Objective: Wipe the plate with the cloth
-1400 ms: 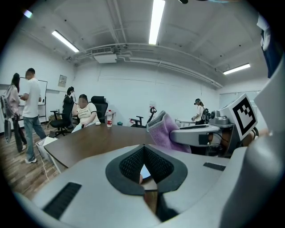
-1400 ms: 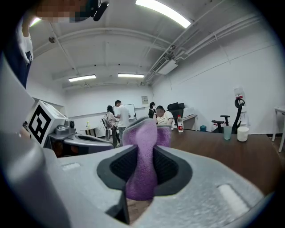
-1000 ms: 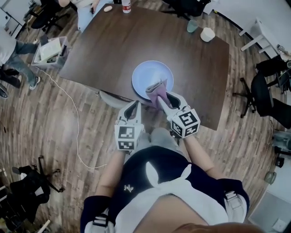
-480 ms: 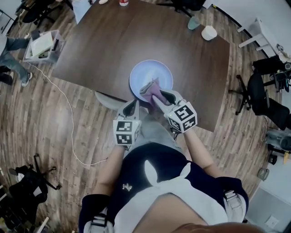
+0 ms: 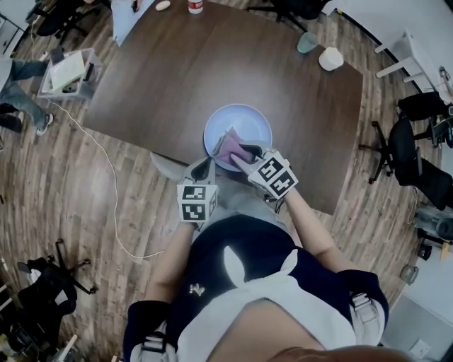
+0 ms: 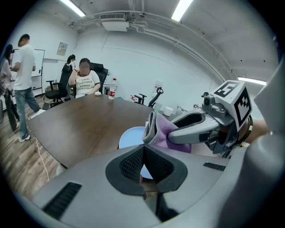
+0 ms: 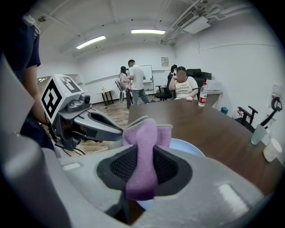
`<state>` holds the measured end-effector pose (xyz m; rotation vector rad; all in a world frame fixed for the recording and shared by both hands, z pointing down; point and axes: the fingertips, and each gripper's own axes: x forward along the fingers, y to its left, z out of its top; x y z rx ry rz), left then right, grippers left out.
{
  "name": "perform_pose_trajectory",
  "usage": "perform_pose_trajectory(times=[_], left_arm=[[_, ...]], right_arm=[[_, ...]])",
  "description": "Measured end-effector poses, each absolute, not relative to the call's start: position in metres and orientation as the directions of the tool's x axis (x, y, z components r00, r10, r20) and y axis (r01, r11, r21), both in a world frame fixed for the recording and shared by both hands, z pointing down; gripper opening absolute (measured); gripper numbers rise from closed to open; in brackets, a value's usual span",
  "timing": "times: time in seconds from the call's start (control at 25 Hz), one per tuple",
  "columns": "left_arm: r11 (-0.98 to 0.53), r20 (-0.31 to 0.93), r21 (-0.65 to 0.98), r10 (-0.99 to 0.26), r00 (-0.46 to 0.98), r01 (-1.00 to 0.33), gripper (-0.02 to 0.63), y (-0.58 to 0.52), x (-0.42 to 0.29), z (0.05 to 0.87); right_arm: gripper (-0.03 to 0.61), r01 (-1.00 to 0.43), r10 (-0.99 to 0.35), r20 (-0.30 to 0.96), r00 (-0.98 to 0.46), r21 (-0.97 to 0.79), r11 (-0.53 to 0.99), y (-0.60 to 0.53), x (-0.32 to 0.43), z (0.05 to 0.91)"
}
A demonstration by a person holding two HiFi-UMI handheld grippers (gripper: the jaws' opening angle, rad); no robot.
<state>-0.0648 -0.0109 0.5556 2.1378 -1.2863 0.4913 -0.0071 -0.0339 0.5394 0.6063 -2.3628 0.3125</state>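
A pale blue plate lies near the front edge of the dark wooden table. A folded purple cloth hangs over the plate's near part, and my right gripper is shut on it. In the right gripper view the cloth fills the jaws, with the plate just beyond them. My left gripper is at the table edge, left of the plate, its pads shut on nothing. In the left gripper view the plate lies ahead, with the right gripper and the cloth to its right.
A teal cup and a white bowl stand at the table's far right corner, and a bottle at the far end. People sit and stand beyond the table. A crate, a cable and office chairs are on the floor around it.
Both grippers have moved forward and down toward the plate. The cloth has gone with the right gripper, further over the plate's near part and a little left.
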Motion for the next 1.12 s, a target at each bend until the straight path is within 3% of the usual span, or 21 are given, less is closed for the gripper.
perform_pose_trajectory(times=[0.2,0.44,1.0,1.12], left_arm=[[-0.349,0.636,0.290,-0.626,0.452,-0.891,0.005,-0.015,-0.065,0.576],[-0.279,0.709,0.395,-0.513,0.484,-0.875,0.005,-0.017,-0.063,0.605],[-0.179,0.796,0.433,-0.384,0.468,-0.883,0.006,-0.033,-0.065,0.638],[-0.164,0.820,0.404,-0.372,0.436,-0.900,0.041,-0.037,-0.067,0.644]], right_arm=[[0.103,-0.421,-0.247,0.730,-0.637,-0.061,0.905,-0.034,-0.012,0.565],[0.103,-0.367,-0.176,0.794,-0.582,-0.063,0.928,-0.039,-0.012,0.590],[0.103,-0.324,-0.094,0.871,-0.482,-0.078,0.943,-0.064,-0.019,0.620],[0.103,-0.311,-0.070,0.877,-0.475,-0.093,0.946,-0.065,-0.020,0.628]])
